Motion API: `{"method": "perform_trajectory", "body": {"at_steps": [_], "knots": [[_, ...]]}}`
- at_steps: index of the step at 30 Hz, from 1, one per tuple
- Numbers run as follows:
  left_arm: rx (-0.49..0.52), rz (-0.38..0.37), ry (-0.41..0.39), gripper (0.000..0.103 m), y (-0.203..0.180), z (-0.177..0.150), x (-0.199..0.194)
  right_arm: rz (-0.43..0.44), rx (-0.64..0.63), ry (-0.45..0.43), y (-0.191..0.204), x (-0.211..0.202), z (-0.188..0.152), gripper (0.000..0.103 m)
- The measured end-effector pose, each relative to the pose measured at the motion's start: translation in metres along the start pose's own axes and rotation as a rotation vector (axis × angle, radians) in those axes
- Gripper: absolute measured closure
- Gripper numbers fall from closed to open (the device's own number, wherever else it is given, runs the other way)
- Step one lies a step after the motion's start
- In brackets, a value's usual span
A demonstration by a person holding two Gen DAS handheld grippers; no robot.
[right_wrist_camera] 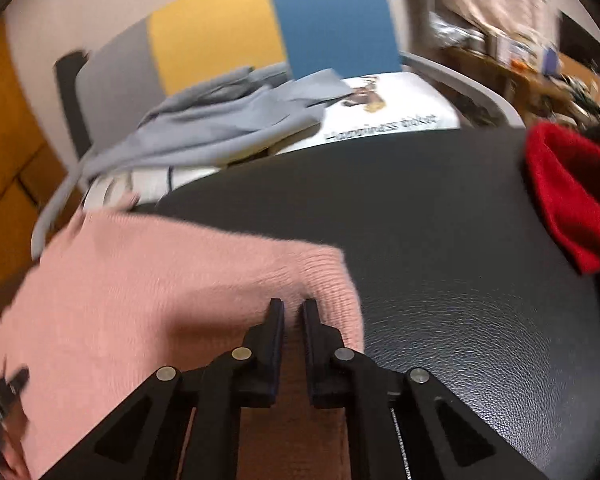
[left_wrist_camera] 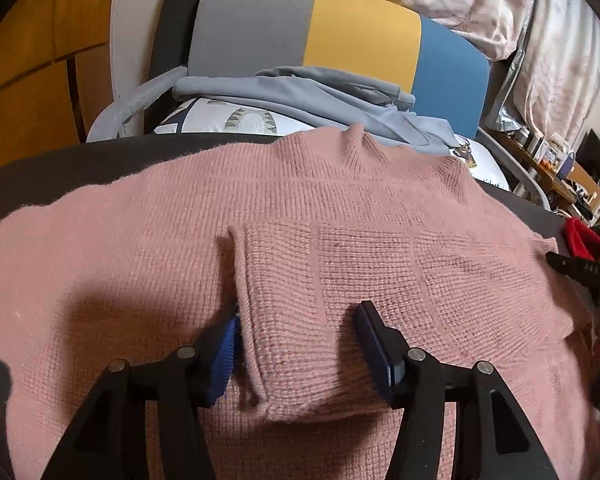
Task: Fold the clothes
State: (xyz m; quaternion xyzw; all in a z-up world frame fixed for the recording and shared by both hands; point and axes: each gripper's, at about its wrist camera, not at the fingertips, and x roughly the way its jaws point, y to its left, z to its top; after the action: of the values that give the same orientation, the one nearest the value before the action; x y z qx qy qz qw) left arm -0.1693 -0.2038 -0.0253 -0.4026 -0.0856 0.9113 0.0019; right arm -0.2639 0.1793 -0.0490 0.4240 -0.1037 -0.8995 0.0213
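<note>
Two claws are mine, one in each hand, and both point down at a pink sweater (left_wrist_camera: 340, 216) that lies spread on a dark table (right_wrist_camera: 440, 220). In the left wrist view my left claw (left_wrist_camera: 300, 356) is spread apart. A folded-over flap of the sweater, with a ribbed edge, sits between its two fingers. The blue pad of one finger (left_wrist_camera: 224, 356) is right at the flap's edge, and the other pad is just beside the knit, but they do not squeeze it, so nothing is held there. Far off to the right of this claw I see a bit of my other claw, black, at the sweater's side. In the right wrist view my right claw (right_wrist_camera: 293, 344) has its fingers pressed close, with only a thin gap. It sits at the sweater's corner, with the knit under it and to its left; I cannot tell if any knit is caught in the gap, since this view is blurry. Bare table lies to the right of this claw. Past the table, ahead of both claws, a grey garment (left_wrist_camera: 300, 92) is piled on a chair with a grey, yellow and blue back (left_wrist_camera: 364, 36). A red cloth (right_wrist_camera: 568, 192) lies on the table far ahead and to the right of my right claw.
</note>
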Motion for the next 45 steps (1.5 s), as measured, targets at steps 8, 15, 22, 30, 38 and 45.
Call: {"method": "perform_trajectory", "body": {"at_steps": [8, 15, 22, 30, 38, 45], "knots": [[-0.004, -0.012, -0.001, 0.043, 0.002, 0.000, -0.002, 0.063, 0.009, 0.009, 0.009, -0.059, -0.045, 0.078], [0.017, 0.050, 0.017, 0.041, 0.010, 0.007, -0.021, -0.119, -0.107, 0.042, 0.034, -0.066, -0.067, 0.079], [-0.210, 0.106, 0.007, 0.034, 0.104, -0.001, -0.058, 0.024, -0.400, -0.022, 0.133, -0.090, -0.095, 0.078], [-0.408, 0.092, 0.029, 0.027, 0.154, 0.012, -0.063, 0.387, -0.286, 0.102, 0.156, -0.058, -0.059, 0.071], [-0.190, -0.008, 0.072, 0.013, 0.078, 0.106, 0.021, 0.354, -0.158, 0.157, 0.143, 0.009, 0.044, 0.064], [-0.018, -0.012, 0.139, 0.013, 0.023, 0.155, 0.089, 0.317, -0.114, 0.251, 0.145, 0.083, 0.094, 0.064]]}}
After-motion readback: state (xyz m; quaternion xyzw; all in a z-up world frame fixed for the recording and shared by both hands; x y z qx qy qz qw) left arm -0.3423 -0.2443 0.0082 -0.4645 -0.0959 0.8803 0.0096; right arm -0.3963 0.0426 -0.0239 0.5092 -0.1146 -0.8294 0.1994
